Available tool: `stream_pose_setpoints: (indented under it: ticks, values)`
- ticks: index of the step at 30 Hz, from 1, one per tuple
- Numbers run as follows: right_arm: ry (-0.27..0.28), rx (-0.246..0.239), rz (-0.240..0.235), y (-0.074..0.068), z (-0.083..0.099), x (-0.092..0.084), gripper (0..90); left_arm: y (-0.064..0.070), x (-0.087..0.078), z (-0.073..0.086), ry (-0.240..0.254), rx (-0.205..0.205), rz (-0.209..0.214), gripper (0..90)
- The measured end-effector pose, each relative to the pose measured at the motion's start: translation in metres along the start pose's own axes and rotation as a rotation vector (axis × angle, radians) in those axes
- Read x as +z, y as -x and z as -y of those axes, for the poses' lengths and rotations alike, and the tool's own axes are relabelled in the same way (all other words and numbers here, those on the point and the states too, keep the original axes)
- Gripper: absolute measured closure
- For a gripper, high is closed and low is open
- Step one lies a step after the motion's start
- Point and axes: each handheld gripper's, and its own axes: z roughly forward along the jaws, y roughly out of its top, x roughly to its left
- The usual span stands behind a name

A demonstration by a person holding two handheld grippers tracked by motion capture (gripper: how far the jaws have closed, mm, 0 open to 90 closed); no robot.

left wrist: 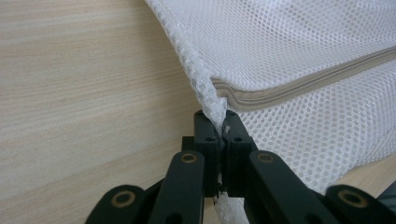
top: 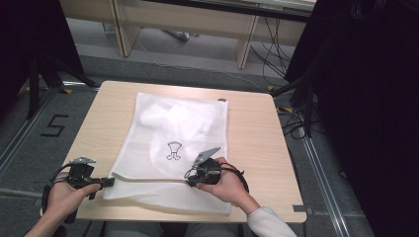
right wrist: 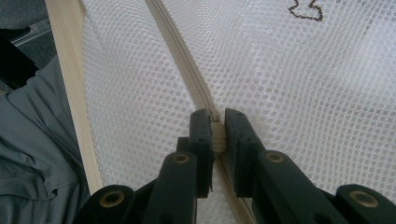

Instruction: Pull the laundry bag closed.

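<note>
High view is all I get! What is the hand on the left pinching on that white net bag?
Observer: The left gripper is shut on the mesh bag's corner seam, right where the zipper ends.
Operator: And the other one?
Observer: The right gripper is clamped on the beige zipper pull, partway along the zipper track.
Operator: Is the zipper closed there?
Observer: Ahead of the right gripper's jaws the track looks closed in the right gripper view; behind them I cannot tell.
</note>
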Motion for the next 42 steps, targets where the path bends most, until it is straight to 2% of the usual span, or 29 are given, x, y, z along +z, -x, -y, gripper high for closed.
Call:
stream_pose_setpoints:
  ticks: [4,10,11,21,26,27,28,30,32,33,34,35,36,37,41,42]
  values:
    - [0.001,-0.011,0.002,0.000,0.001,0.000,82.6,0.000,-0.001,-0.001,-0.008,0.006,0.002,86.5]
    - [0.000,0.011,-0.002,0.002,0.004,-0.003,82.6,0.001,0.000,0.000,0.004,-0.003,-0.001,86.5]
    - [0.003,0.007,-0.005,0.002,0.004,-0.002,82.6,0.000,-0.001,0.000,-0.009,0.000,0.007,86.5]
    - [0.007,0.036,0.021,0.006,0.013,-0.013,82.6,0.000,-0.001,-0.001,-0.007,0.002,0.003,86.6]
    - [0.007,0.047,0.018,0.006,0.016,-0.014,82.6,0.000,-0.001,-0.001,-0.008,-0.001,0.002,86.5]
    - [0.012,0.034,0.014,0.007,0.016,-0.013,82.6,0.001,0.001,0.000,0.008,-0.023,-0.006,86.5]
    - [0.011,0.035,0.017,0.006,0.016,-0.013,82.6,-0.001,-0.001,0.000,-0.011,0.003,0.003,86.5]
    - [0.010,0.030,0.016,0.006,0.016,-0.013,82.6,-0.001,-0.001,-0.001,-0.008,0.001,0.004,86.6]
    - [0.016,0.029,0.018,0.006,0.016,-0.013,82.6,0.001,0.000,0.000,0.008,-0.018,-0.002,86.5]
    - [0.013,0.029,0.011,0.007,0.016,-0.013,82.6,-0.001,-0.001,-0.001,-0.010,0.008,0.004,86.6]
    - [0.008,0.047,0.017,0.006,0.016,-0.014,82.6,0.000,-0.001,0.000,0.001,-0.006,-0.001,86.6]
    - [0.013,0.030,0.011,0.007,0.016,-0.013,82.6,0.001,0.000,0.000,0.010,-0.018,-0.006,86.6]
    - [0.011,0.036,0.009,0.007,0.016,-0.013,82.6,0.001,0.000,0.000,0.010,-0.018,-0.003,86.6]
    - [0.007,0.048,0.016,0.006,0.016,-0.014,82.6,-0.001,-0.001,-0.001,-0.010,0.009,0.002,86.6]
    - [0.017,0.034,0.013,0.009,0.017,-0.016,82.6,0.000,-0.001,-0.001,-0.007,0.004,0.003,86.5]
    - [0.013,0.047,0.021,0.008,0.018,-0.017,82.6,0.000,-0.001,-0.001,-0.007,0.003,0.003,86.6]
